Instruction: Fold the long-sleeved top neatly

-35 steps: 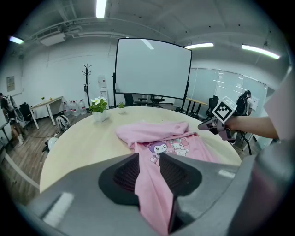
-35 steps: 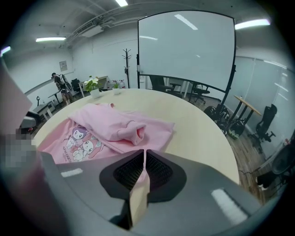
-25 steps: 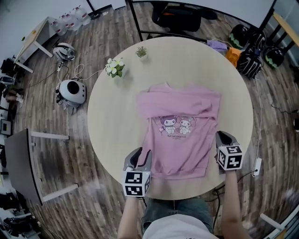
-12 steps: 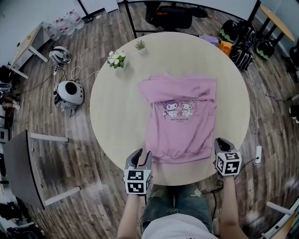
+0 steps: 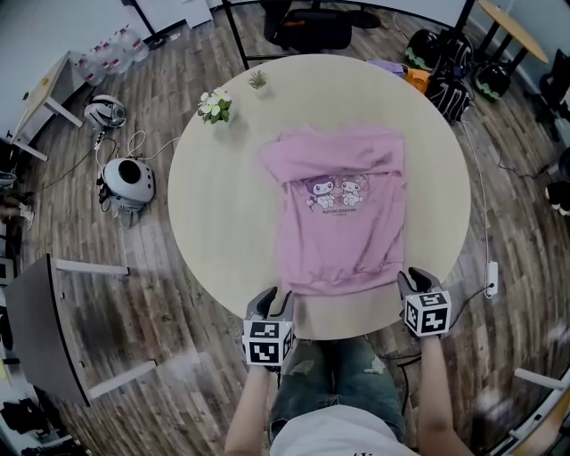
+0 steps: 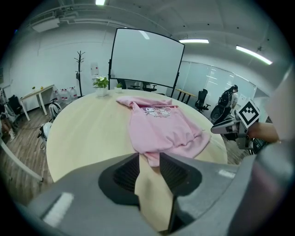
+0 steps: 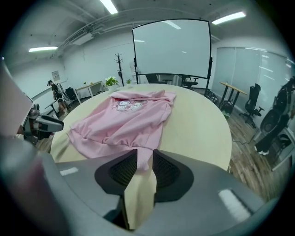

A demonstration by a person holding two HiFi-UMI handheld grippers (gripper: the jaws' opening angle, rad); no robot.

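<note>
A big round table [image 5: 223, 223] stands on a brown wood floor [image 5: 134, 294], with white walls [image 6: 55, 60], a big white screen [image 6: 145, 57] and long ceiling lights [image 7: 109, 5].

You have a soft, matt cloth top [image 5: 343, 223] with a ribbed hem, on a smooth, matt pale table [image 5: 223, 223], above a wood-plank floor [image 5: 169, 312].

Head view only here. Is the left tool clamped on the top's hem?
Observer: No. Left tool jaws stand apart. A hem corner of the pink top lies between them, with table showing beside it.
Operator: Right tool?
Observer: Right tool jaws have just been opening; the other hem corner lies between them.
Operator: What's past the table?
Observer: A big blank screen in a black frame.
</note>
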